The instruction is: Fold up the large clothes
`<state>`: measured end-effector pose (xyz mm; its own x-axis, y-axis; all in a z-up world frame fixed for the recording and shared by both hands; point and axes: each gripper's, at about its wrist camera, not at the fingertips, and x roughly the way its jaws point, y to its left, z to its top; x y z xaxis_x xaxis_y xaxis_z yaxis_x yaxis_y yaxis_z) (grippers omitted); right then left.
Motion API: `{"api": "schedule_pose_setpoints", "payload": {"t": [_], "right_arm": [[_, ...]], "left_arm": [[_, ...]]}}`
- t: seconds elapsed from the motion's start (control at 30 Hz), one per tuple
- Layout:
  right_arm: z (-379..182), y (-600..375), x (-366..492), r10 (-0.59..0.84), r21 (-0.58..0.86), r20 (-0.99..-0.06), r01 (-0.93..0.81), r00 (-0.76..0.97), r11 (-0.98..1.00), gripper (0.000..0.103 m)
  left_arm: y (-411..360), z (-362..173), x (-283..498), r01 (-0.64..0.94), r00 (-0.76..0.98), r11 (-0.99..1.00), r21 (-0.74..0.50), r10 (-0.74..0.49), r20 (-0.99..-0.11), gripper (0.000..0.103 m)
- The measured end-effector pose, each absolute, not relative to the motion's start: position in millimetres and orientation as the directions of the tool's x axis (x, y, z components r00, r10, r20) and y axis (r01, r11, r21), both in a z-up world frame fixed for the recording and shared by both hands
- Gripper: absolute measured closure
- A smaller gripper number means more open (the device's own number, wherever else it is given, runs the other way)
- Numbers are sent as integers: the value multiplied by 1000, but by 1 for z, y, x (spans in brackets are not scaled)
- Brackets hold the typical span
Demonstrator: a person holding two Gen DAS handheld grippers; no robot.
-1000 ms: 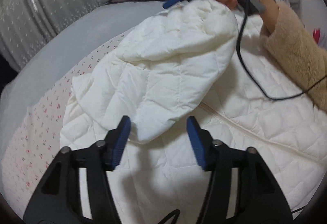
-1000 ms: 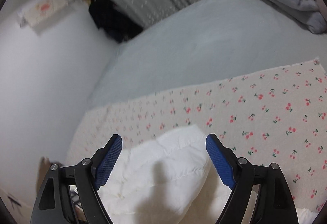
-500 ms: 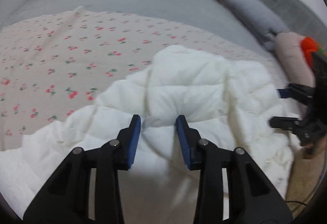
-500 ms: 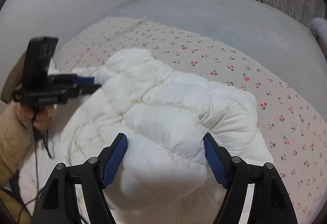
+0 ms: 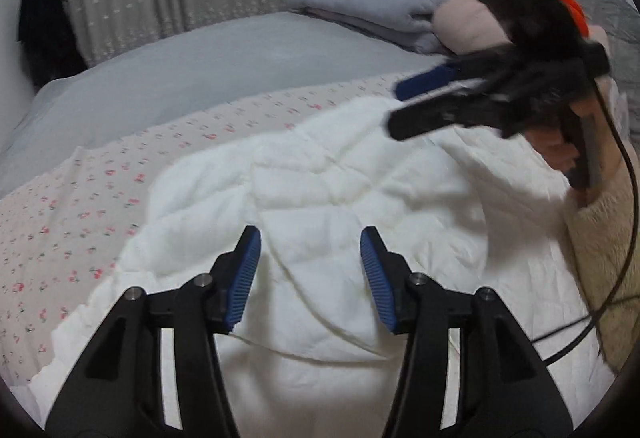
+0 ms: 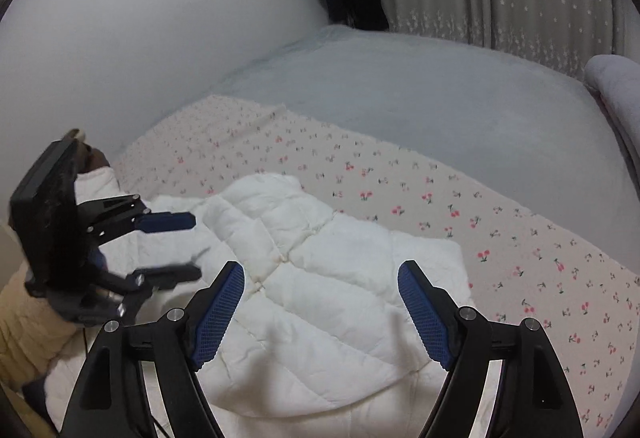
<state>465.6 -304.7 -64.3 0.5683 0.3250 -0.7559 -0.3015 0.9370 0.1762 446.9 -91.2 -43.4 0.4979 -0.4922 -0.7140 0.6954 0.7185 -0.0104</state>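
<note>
Where the white jacket [image 6: 320,278] ends, cherry-print sheet [image 6: 440,206] lies bare.

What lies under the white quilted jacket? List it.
Under the white quilted jacket lies a cherry-print sheet, showing past its edges, spread over grey bedding. What sits directly beneath its middle is covered.
</note>
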Motion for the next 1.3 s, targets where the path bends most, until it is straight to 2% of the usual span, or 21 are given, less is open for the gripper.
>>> {"api": "schedule_pose_setpoints", "payload": {"t": [0.07, 0.17, 0.27, 0.4, 0.53, 0.63, 0.67, 0.77, 0.93, 1.0, 1.13, 1.3], "right_arm": [[-94, -294, 486, 276, 147, -823, -283, 497, 948, 22], [-132, -289, 497, 211, 101, -890, -276, 405, 956, 22], [-144, -283, 496, 187, 52, -896, -322, 404, 945, 20], [-150, -280, 495, 168, 16, -894, -347, 415, 938, 18], [-152, -281, 492, 166, 23, -880, -309, 446, 951, 16], [-141, -286, 473, 131, 15, -881, -250, 455, 968, 17], [-134, -290, 464, 118, 17, -886, -222, 449, 975, 17], [-111, -311, 427, 105, 67, -896, -103, 431, 992, 17], [-81, -346, 349, 40, 87, -901, 89, 432, 992, 16], [-73, -359, 317, 30, 110, -898, 160, 438, 981, 16], [-60, -383, 257, -3, 147, -899, 307, 438, 940, 16], [-62, -416, 194, -109, 139, -912, 549, 395, 824, 15]], "left_arm": [[-97, -68, 438, 734, 444, 680, 1, -479, -757, 49], [-91, -81, 437, 750, 400, 659, -50, -513, -759, 49], [-84, -82, 442, 751, 360, 650, -114, -548, -755, 49], [-84, -81, 439, 752, 353, 648, -125, -555, -754, 47], [-83, -78, 446, 741, 343, 654, -154, -565, -750, 47], [-85, -64, 442, 724, 357, 678, -128, -526, -772, 47], [-83, -56, 435, 717, 369, 688, -112, -511, -776, 46], [-76, -33, 417, 699, 394, 705, -119, -518, -760, 30], [-50, 2, 383, 591, 417, 779, -210, -518, -747, 27], [-41, 14, 368, 541, 430, 805, -245, -515, -742, 21], [-30, 35, 338, 460, 486, 859, -226, -456, -745, 17], [-15, 43, 304, 352, 546, 906, -235, -403, -734, 2]]}}
